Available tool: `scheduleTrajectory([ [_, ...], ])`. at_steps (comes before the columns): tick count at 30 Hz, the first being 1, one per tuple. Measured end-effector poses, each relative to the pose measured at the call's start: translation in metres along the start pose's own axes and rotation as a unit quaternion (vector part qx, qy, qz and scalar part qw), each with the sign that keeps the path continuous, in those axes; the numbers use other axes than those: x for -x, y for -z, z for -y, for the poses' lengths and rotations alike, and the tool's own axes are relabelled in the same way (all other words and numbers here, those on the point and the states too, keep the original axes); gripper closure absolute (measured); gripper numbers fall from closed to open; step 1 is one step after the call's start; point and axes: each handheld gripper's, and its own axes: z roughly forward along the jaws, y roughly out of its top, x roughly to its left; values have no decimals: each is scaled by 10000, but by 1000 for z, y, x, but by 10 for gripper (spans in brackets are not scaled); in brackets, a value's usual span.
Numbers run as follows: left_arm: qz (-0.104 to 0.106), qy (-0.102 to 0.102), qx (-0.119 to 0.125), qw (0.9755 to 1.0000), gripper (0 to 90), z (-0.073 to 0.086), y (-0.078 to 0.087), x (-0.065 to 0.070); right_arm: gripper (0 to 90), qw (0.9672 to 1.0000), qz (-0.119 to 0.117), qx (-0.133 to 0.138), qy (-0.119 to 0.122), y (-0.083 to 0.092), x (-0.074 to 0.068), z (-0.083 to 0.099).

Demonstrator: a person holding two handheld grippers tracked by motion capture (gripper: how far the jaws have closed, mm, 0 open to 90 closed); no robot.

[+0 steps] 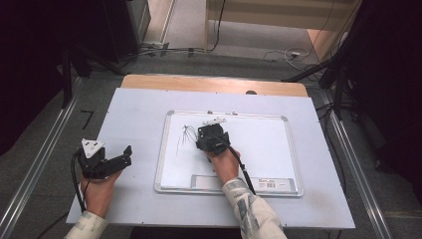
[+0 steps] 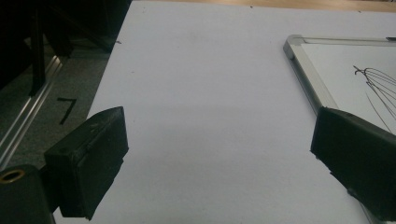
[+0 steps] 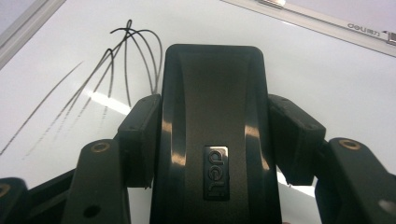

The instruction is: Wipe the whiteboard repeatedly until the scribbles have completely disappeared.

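Your two black handheld claws and patterned sleeves

Your left claw point(image 1: 127, 154) is matte black, with blocky rectangular pads point(image 2: 93, 161), a brass-coloured screw eyelet point(image 2: 11, 176) at the base of one arm, a grey three-cornered plate point(image 1: 92, 146) on top and a black cable point(image 1: 75, 180) trailing back from it. Your right claw point(image 1: 213, 138) is the same black build, brass eyelets point(image 3: 100, 147) on both arms, a black cable point(image 1: 244, 172) running along your wrist. You wear light sleeves point(image 1: 251, 209) with a grey-and-white pattern.
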Motion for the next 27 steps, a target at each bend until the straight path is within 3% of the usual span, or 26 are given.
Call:
scheduleTrajectory([
  [6, 25, -35, 7, 10000, 45, 0, -1, 3, 383, 9999, -82, 18, 125, -3, -17, -3],
  [20, 44, -13, 16, 10000, 45, 0, 1, 0, 383, 9983, -417, 66, 414, -8, -85, -10],
  [23, 47, -10, 11, 10000, 45, 0, 0, 0, 383, 9985, -385, 88, 375, -9, -92, -11],
  [27, 53, -8, 34, 10000, 45, 0, 1, -1, 383, 9985, -397, 93, 363, -10, -91, -13],
])
